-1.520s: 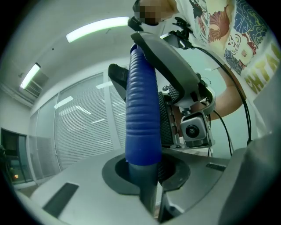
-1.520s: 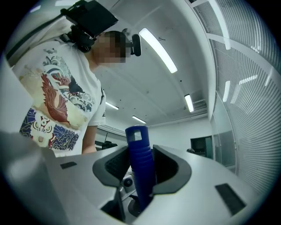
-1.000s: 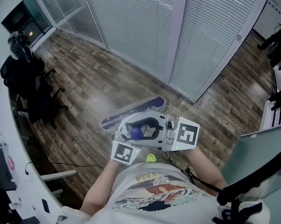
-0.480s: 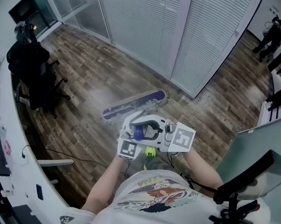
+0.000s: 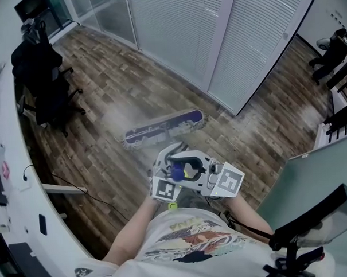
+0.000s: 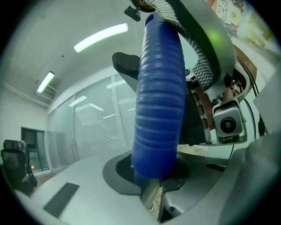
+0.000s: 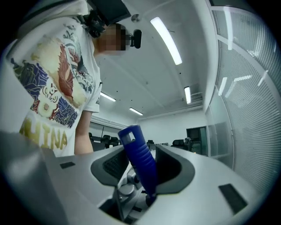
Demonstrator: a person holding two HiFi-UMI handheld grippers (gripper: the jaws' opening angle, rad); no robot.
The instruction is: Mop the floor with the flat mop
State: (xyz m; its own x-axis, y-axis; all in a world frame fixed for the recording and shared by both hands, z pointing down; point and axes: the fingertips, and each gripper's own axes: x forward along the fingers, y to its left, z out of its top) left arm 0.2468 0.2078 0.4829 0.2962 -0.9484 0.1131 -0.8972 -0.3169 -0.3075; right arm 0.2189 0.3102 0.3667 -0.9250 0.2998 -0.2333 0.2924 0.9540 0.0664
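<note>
The flat mop's purple head [image 5: 163,127] lies on the wood floor in front of me. Its blue ribbed handle grip [image 5: 177,173] rises between both grippers, which I hold close together at my chest. My left gripper [image 5: 176,163] is shut on the grip [image 6: 160,101], whose lower end is pinched between the jaws [image 6: 153,184]. In the right gripper view the top of the grip [image 7: 139,158] stands between the jaws of my right gripper [image 7: 145,171]. Those jaws have just been opening, and a gap shows beside the grip. In the head view the right gripper [image 5: 193,170] sits just right of the left one.
Black office chairs [image 5: 44,77] stand at the upper left beside a curved white desk [image 5: 18,188]. A glass wall with blinds [image 5: 215,35] runs behind the mop. A cable [image 5: 78,188] lies on the floor at the left, and a black chair [image 5: 306,224] is at my lower right.
Both grippers have come down the head view toward my body with the handle. The mop head has hardly shifted on the floor. The view has tilted, so the floor has slid upward.
</note>
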